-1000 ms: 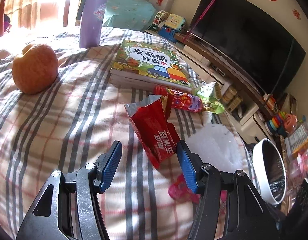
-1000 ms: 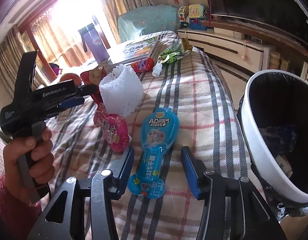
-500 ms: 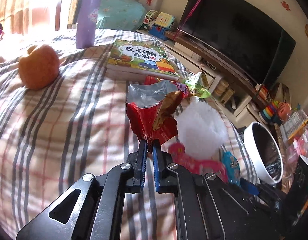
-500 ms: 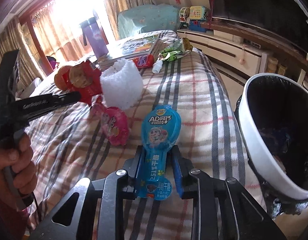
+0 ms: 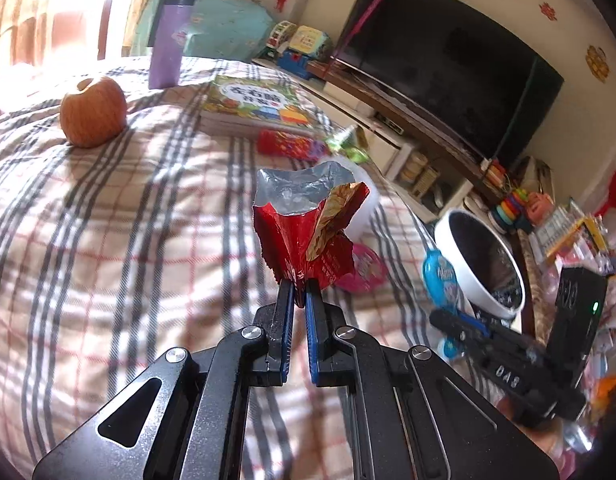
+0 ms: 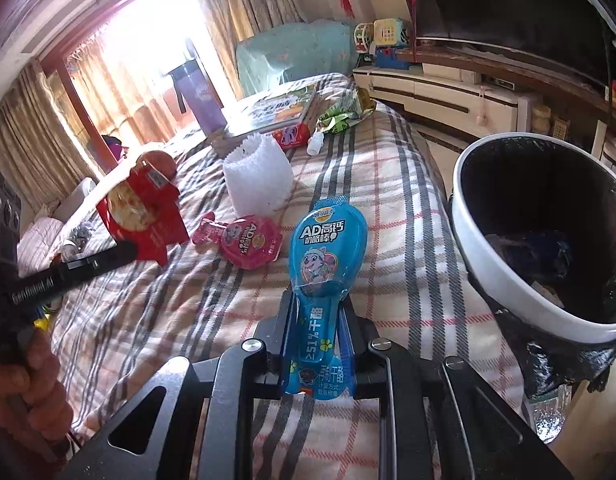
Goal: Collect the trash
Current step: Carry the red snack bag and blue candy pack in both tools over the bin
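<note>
My left gripper (image 5: 300, 286) is shut on the bottom corner of a torn red snack wrapper (image 5: 304, 232), held upright above the plaid bedcover; the right wrist view shows this red wrapper (image 6: 144, 208) raised at the left. My right gripper (image 6: 318, 300) has its jaws closing on the narrow stem of a blue cheese-stick wrapper (image 6: 328, 248), pads pressing it, its wide end tilted up off the cover. A white bin with a black liner (image 6: 480, 240) stands just right of the bed edge. A pink wrapper (image 6: 250, 242) lies flat between the two grippers.
A white foam net (image 6: 258, 178) stands behind the pink wrapper. Further back lie a red candy wrapper (image 5: 288, 145), a green wrapper (image 5: 348, 146), a small white bottle (image 6: 315, 142), a picture book (image 5: 260, 104), an apple (image 5: 93, 112) and a purple flask (image 5: 168, 40).
Both grippers went from open to shut. The left took the red wrapper and raised it off the cover; the right closed on the blue wrapper's stem and tipped it up.
</note>
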`<action>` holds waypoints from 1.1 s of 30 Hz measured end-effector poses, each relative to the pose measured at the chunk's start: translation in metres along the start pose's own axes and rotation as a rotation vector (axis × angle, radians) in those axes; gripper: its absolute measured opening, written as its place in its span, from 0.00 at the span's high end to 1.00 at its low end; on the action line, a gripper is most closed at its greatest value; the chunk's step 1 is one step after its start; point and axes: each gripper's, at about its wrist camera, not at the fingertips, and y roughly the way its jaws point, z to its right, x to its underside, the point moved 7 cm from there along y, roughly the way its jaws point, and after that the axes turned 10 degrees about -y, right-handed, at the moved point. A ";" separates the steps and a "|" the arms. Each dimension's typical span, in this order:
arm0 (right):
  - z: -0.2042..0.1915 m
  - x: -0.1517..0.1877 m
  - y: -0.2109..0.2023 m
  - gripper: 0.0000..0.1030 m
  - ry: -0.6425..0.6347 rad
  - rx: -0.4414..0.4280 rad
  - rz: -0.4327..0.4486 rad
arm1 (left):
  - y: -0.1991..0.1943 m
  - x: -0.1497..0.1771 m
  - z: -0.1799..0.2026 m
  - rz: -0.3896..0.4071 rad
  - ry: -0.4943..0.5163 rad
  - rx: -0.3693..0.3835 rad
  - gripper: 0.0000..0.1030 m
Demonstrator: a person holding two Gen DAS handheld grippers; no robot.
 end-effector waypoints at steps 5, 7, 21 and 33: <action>0.003 0.000 -0.013 0.81 0.008 0.007 0.021 | 0.000 0.014 0.015 -0.023 0.027 0.017 0.95; 0.006 0.000 -0.017 0.81 0.011 0.009 0.028 | 0.000 0.017 0.022 -0.028 0.039 0.025 0.95; 0.045 0.005 -0.049 0.81 0.076 0.058 0.080 | 0.014 0.038 0.081 -0.083 0.152 0.080 0.95; 0.082 0.006 -0.071 0.81 0.122 0.110 0.110 | 0.027 0.045 0.129 -0.113 0.232 0.122 0.95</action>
